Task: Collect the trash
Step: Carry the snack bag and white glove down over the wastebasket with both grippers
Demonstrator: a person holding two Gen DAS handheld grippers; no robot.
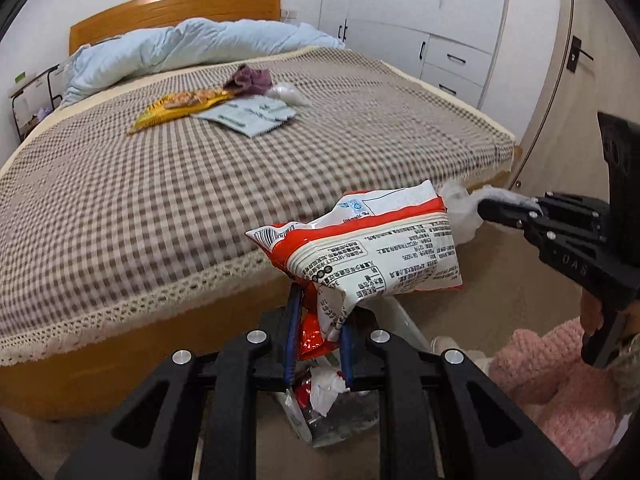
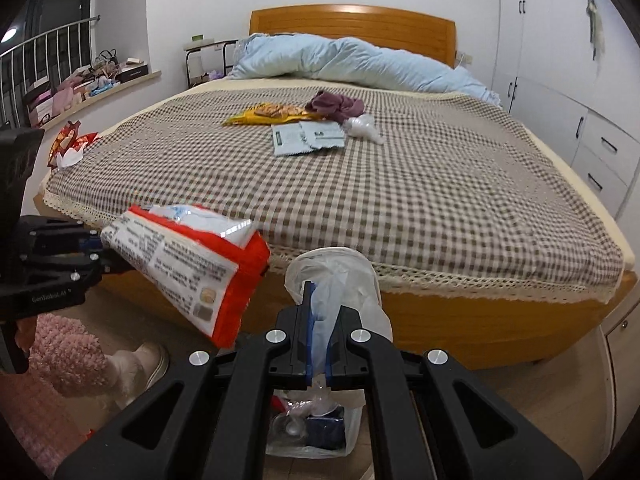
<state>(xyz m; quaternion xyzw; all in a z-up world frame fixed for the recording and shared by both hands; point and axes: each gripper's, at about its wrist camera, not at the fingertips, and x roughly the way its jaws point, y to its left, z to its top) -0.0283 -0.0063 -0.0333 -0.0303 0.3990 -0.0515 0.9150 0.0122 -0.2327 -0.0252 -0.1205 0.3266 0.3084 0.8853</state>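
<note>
Left wrist view, nearest item: your left gripper (image 1: pixel 318 344) clenched on the red-and-white snack bag (image 1: pixel 372 248), hanging over the trash bag (image 1: pixel 320 412) on the floor. Lower it well inside before letting go. Right gripper (image 2: pixel 318 344) clamped on the clear liner (image 2: pixel 340 276); hold that mouth wide. Farther: yellow wrapper (image 1: pixel 180 106) and pale packets (image 1: pixel 248 116) lie mid-bed (image 1: pixel 120 208), uncollected.

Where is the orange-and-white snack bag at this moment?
The orange-and-white snack bag is off the bed, clamped in the left gripper near the bed's foot, just above the clear trash bag held by the right gripper.
</note>
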